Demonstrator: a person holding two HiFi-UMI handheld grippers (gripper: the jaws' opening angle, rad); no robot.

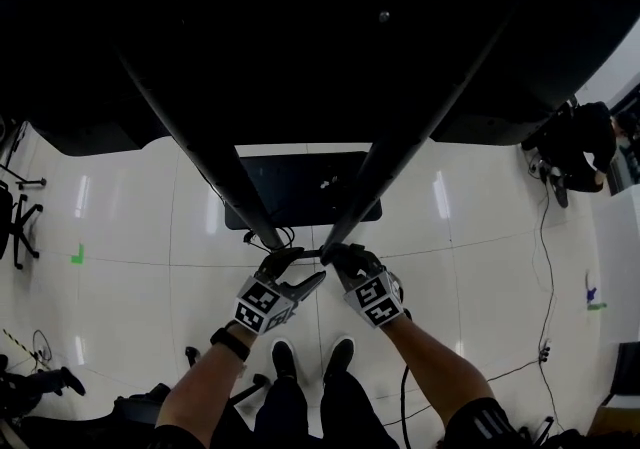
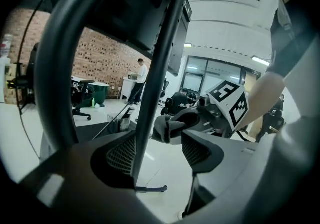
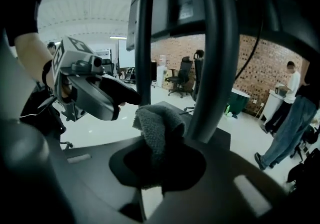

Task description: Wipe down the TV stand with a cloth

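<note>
- The right gripper (image 3: 159,160) is clamping its jaws on a grey fuzzy cloth (image 3: 156,127), which is bunching up out of them.
- The cloth is sitting just beside the thick black right-hand pole (image 3: 216,68) of the black metal TV stand (image 1: 395,152). I cannot tell whether it is actually touching the pole.
- The left gripper (image 2: 161,149) is holding its jaws apart and gripping nothing. The slim black left-hand pole (image 2: 155,83) is rising between them, close against the left jaw and leaving a clear gap to the right jaw.
- In the left gripper view, the right gripper and its cloth are showing just beyond the left gripper's jaws.
- In the head view, both grippers are working low down, near each other, where the two slanted poles are converging.
- Those poles are coming down toward the flat black rectangular base plate (image 1: 300,187), which is lying on the glossy white tiled floor (image 1: 120,237).
- The large black television (image 1: 300,27) is filling the top of the head view.
- The person's two dark shoes (image 1: 285,357) are standing just behind the grippers.
- A red brick wall (image 2: 100,53) is running along the room behind, with a person in a white shirt (image 2: 141,81) standing near it.
</note>
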